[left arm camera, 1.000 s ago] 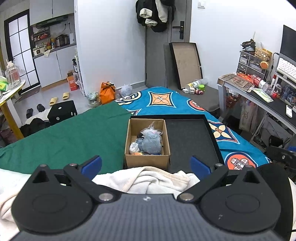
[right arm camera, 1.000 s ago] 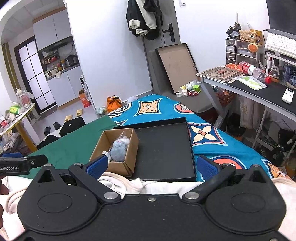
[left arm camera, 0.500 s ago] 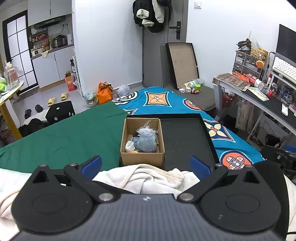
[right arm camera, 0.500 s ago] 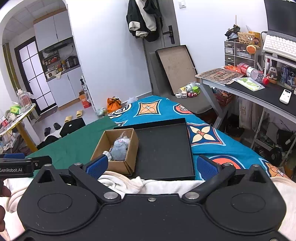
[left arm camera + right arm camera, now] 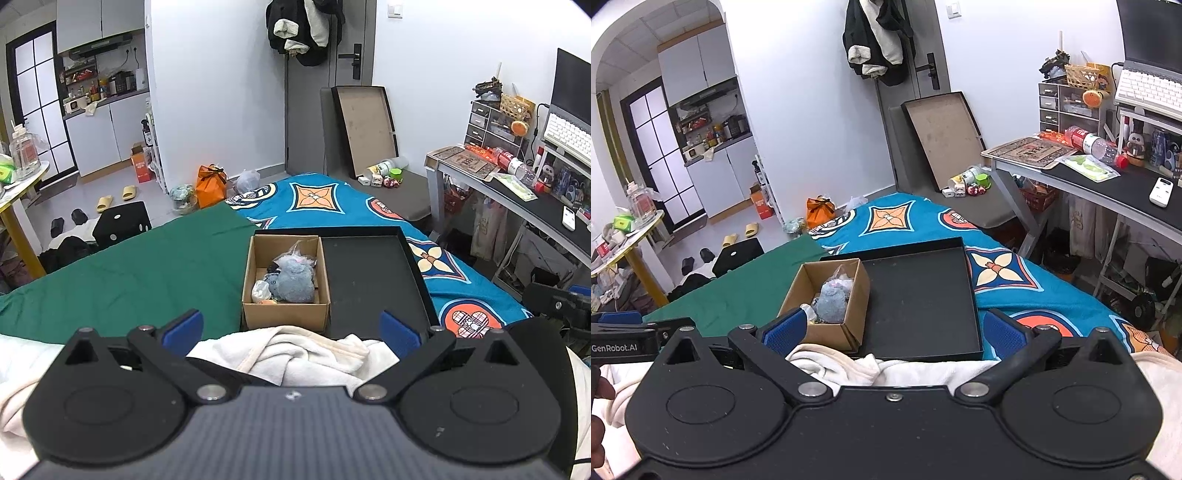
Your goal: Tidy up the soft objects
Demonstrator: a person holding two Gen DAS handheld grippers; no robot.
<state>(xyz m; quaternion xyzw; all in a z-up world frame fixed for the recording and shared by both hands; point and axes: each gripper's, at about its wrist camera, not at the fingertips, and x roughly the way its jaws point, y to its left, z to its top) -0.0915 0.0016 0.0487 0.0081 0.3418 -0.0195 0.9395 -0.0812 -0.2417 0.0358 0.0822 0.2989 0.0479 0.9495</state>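
Left wrist view is showing the left tool (image 5: 291,330) spread over a crumpled cream towel (image 5: 295,354) at lower centre; closing shallowly risks pinching one loose fold, dragging it unevenly.

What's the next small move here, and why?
Probably ease the left gripper forward and down toward the cardboard box. Both grippers are open and empty, the right gripper too. The grey plush sits in the box, the black tray beside it is bare, and the left gripper faces the box more squarely.
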